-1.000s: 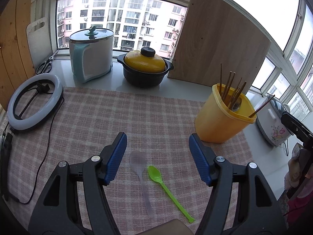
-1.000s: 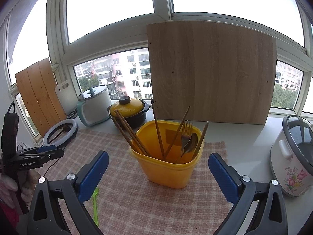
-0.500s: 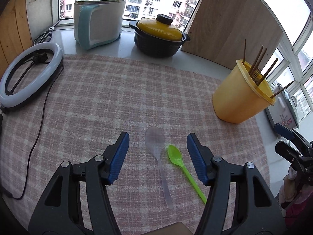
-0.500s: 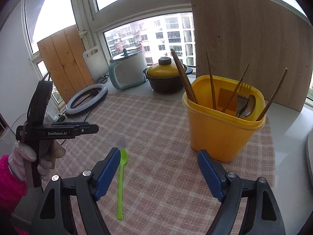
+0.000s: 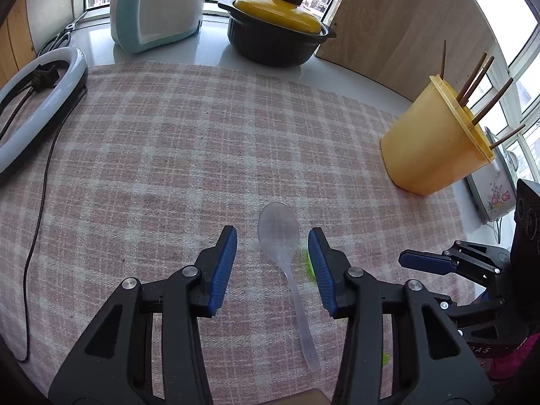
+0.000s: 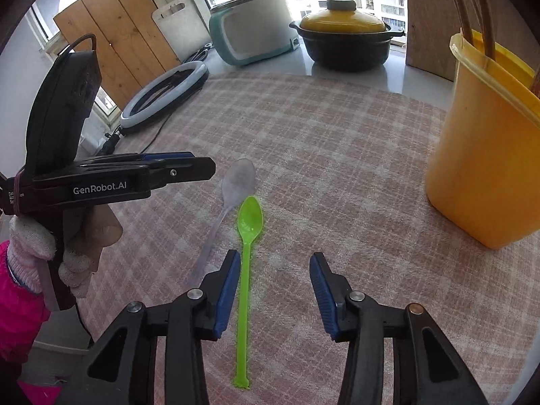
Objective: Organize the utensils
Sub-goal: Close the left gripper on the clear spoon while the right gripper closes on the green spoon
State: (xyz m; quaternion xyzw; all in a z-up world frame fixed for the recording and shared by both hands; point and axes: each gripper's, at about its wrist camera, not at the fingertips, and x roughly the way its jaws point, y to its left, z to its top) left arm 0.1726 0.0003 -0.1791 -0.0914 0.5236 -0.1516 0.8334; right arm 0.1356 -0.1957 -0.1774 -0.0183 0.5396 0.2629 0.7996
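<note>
Windows ring a checked cloth [image 5: 168,155]; left tool [image 5: 271,260] and right tool [image 6: 275,287], jaws just closing, stand apart, gripping nothing.

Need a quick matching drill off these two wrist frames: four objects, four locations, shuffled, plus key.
Things:
1. green spoon
2. clear spoon
3. chopsticks
4. yellow-lidded pot

Places:
A. standing in the yellow bin
B. on the sill beside the teal-and-white cooker
C. flat on the checked cloth, between the left gripper's open fingers
D. flat on the cloth, handle by a finger of the right gripper

Pairs: 1-D, 2-C, 3-A, 4-B
</note>
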